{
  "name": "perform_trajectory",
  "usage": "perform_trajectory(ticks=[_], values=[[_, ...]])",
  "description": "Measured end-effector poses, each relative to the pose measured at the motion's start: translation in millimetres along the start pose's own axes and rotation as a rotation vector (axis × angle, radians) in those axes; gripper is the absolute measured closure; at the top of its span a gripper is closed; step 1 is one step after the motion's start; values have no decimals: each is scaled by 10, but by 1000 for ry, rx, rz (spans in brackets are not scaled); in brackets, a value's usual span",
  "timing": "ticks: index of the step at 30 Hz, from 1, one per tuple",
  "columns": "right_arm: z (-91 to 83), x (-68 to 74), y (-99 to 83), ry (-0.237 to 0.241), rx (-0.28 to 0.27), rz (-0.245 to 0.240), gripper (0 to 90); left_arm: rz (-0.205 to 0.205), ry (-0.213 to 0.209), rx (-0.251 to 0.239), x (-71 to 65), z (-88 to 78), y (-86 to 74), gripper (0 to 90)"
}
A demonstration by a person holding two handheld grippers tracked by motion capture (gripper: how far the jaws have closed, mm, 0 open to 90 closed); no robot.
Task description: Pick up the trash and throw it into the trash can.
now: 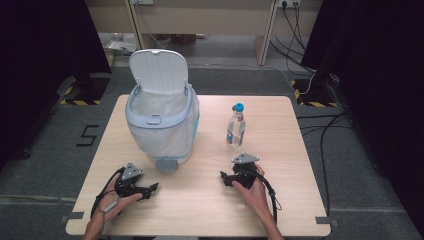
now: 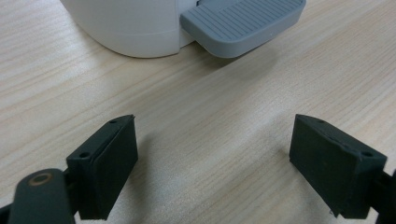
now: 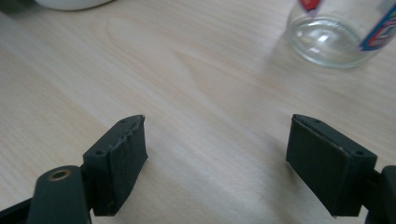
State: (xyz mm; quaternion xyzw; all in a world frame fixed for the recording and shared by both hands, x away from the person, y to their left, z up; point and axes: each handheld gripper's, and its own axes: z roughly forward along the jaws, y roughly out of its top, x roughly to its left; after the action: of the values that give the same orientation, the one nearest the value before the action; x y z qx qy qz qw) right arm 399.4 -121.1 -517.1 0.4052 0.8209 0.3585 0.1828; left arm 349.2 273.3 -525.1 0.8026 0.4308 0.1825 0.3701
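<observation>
Two grippers are held low over the near part of a light wooden bench (image 1: 210, 210), one in each of the person's hands. The left gripper (image 1: 150, 190) is seen at the near left in the high view, pointed toward the middle of the bench; in the left gripper view its fingers (image 2: 105, 170) are spread wide, with bare wood between them and nothing pinched. Just ahead of them a grey foot pedal (image 2: 243, 25) juts from the white base of a pedal bin (image 1: 162, 120), close by but not touched. The bin stands on the left half of the bench with its lid (image 1: 159, 70) raised upright and a translucent liner visible inside (the liner's contents cannot be made out).

The right gripper (image 1: 225, 177) is held at the near right, under a grey three-cornered plate. Its fingers (image 3: 119, 163) are likewise spread apart and empty in the right gripper view. A clear plastic bottle (image 1: 236, 127) with a blue cap stands upright on the bench just beyond this gripper, to the right of the bin and apart from it; its rounded base (image 3: 331, 39) is seen ahead of the right-hand finger, untouched.
</observation>
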Motion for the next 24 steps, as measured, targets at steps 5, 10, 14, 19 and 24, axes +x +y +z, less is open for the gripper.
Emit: perform_trajectory(ticks=[5,10,14,19,24], values=[[-133,-82,37,-48,-82,32,206,0,0,0,0,0,0,141],[-215,-189,66,-71,-139,78,169,0,0,0,0,0,0,141],[-250,-265,172,-91,-169,75,172,0,0,0,0,1,0,140],[-299,-354,342,-106,-218,63,156,0,0,0,0,1,0,140],[-203,-476,479,-115,-259,45,156,-1,0,0,0,1,0,140]])
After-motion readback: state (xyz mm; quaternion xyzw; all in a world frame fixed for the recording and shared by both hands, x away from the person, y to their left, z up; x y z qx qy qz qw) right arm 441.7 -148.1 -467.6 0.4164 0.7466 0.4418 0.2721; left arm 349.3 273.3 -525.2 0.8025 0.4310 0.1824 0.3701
